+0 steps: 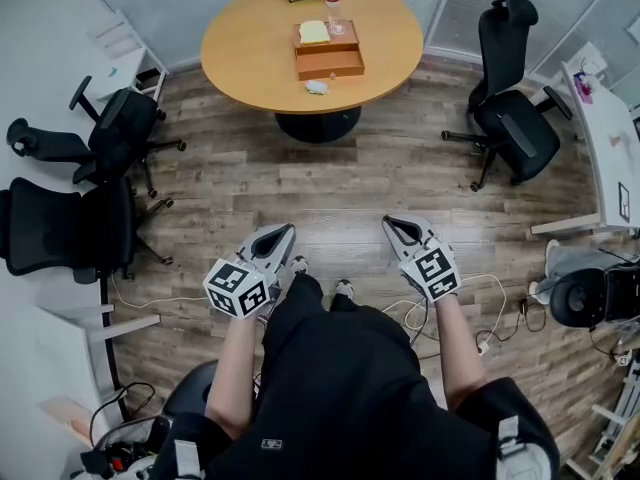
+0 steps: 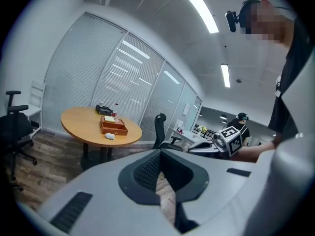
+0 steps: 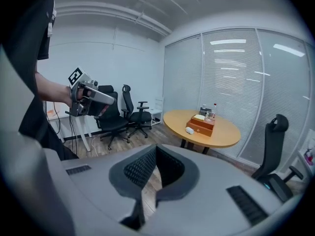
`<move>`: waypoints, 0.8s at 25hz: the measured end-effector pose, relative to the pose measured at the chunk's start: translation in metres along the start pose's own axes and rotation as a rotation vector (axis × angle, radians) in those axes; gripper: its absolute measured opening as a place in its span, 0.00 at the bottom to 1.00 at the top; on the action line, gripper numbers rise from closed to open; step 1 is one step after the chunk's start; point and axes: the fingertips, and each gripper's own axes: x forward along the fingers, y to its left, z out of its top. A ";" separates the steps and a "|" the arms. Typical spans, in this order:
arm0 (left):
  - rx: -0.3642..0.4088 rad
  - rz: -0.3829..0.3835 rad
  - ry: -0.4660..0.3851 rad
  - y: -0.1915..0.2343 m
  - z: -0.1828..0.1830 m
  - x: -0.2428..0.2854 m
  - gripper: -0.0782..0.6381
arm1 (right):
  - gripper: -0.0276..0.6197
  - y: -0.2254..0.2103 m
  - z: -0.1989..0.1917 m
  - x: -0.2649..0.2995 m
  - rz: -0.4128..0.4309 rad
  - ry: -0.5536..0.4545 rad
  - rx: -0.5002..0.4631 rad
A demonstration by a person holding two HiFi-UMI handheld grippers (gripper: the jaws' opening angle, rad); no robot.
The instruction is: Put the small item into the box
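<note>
Left gripper (image 2: pixel 160 154) — jaws together, own view

The person wears a black short-sleeved top (image 1: pixel 345 393) and pale shoes (image 1: pixel 344 287).

Bright, even light from ceiling strips (image 2: pixel 197 6), glaring at 1 o'clock. Soft shadow beneath the surface (image 1: pixel 240 58). Strong fisheye bending; gripper views dark-cornered.

Brown box (image 1: pixel 333 63), white small item (image 1: pixel 317 87)
</note>
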 end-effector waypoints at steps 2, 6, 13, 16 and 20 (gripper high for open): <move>-0.010 -0.005 -0.001 0.003 -0.001 -0.001 0.12 | 0.05 0.000 0.001 0.003 -0.014 0.011 0.005; -0.026 -0.008 -0.001 0.011 -0.001 -0.003 0.12 | 0.05 -0.002 0.008 0.006 -0.027 0.006 0.027; -0.021 -0.024 0.002 0.035 0.008 -0.006 0.12 | 0.05 0.004 0.014 0.020 -0.044 0.027 0.041; -0.021 -0.040 -0.003 0.044 0.014 -0.004 0.12 | 0.05 0.007 0.017 0.027 -0.043 0.031 0.048; -0.019 -0.061 0.007 0.055 0.019 -0.002 0.12 | 0.05 0.008 0.025 0.040 -0.053 0.030 0.048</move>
